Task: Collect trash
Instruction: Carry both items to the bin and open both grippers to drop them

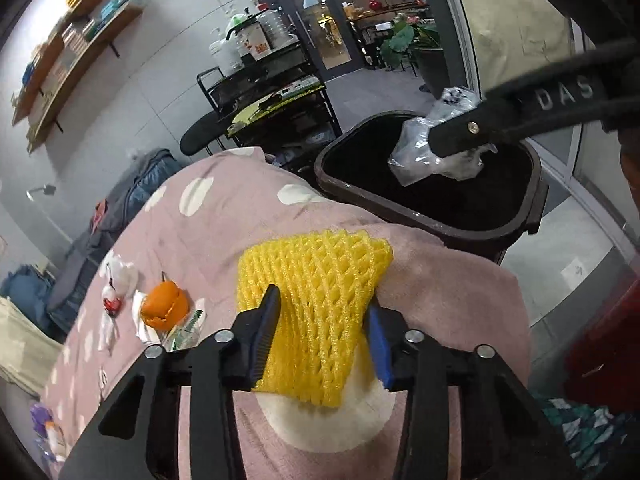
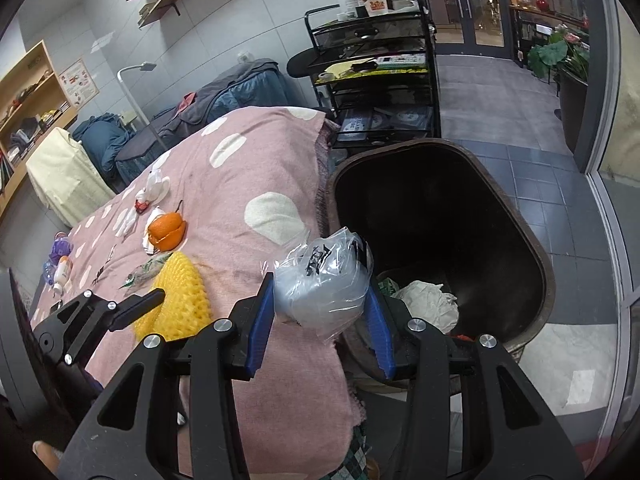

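Note:
My left gripper [image 1: 322, 312] is shut on a yellow foam fruit net [image 1: 316, 292], held just above the pink spotted cloth [image 1: 224, 232]; the net also shows in the right wrist view [image 2: 180, 304]. My right gripper [image 2: 322, 300] is shut on a crumpled clear plastic bag [image 2: 322, 280] at the rim of the dark trash bin [image 2: 548, 280]. In the left wrist view the bag [image 1: 420, 152] hangs over the bin [image 1: 400, 208]. Crumpled paper [image 2: 430, 304] lies inside the bin.
Orange peel [image 2: 166, 230], white wrappers [image 2: 154, 190], a green wrapper [image 2: 146, 270] and small bottles [image 2: 60, 268] lie on the cloth. A black wire cart [image 2: 380, 80] stands behind the bin. A potted plant [image 2: 568, 60] stands at the far right.

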### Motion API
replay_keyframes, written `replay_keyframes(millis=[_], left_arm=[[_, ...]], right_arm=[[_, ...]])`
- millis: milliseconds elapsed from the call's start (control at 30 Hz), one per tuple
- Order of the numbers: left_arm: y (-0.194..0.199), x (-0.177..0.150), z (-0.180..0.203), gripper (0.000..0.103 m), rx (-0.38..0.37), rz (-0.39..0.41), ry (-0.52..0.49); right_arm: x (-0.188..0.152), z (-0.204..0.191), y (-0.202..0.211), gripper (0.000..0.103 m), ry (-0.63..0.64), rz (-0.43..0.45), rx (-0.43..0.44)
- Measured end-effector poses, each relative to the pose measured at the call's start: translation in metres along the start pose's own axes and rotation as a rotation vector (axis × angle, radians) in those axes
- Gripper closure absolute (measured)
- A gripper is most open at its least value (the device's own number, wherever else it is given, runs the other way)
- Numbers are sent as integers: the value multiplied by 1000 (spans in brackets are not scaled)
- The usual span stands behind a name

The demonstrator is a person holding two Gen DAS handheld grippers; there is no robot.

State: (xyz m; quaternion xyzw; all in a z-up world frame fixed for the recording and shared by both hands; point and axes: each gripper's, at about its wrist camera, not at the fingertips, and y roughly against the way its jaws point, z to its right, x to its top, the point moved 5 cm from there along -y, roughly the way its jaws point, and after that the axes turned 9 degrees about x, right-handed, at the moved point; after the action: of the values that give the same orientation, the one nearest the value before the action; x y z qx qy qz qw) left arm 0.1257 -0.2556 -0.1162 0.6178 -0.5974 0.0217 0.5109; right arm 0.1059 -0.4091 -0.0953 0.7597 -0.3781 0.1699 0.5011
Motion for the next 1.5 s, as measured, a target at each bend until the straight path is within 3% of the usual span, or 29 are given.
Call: replay_keyframes(millis=[67,100,267,533,667,800,900,1267,1500], left_arm=[[2,2,-4,85,-4,2,37],[2,3,-6,87,-13,3,56],[8,14,-20,89,-120,18,206],[30,54,-5,89,-240,108,243],[27,67,12,89,-291,118,236],[17,73,25,89,-353,95,250],[8,78,34,89,-357,86,240],[-33,96,65,89,-491,-34,266],[-51,102,86,89,-507,-100,265]], right_arm=[[0,8,2,59,-15,8,-10],[1,11,3,59,-22,12,-15],[2,29,2,59,-25,24,-83],[-1,72,-22,58,-85,-12,-159],[-8,88,-35,42,-132,-28,-158],[-17,95,-39,40,-150,-45,-170],[-24,98,-36,40,-141,-45,-188],[-35,118,11,40,-151,15,-294],[-41,131,30,39,-180,32,-329]])
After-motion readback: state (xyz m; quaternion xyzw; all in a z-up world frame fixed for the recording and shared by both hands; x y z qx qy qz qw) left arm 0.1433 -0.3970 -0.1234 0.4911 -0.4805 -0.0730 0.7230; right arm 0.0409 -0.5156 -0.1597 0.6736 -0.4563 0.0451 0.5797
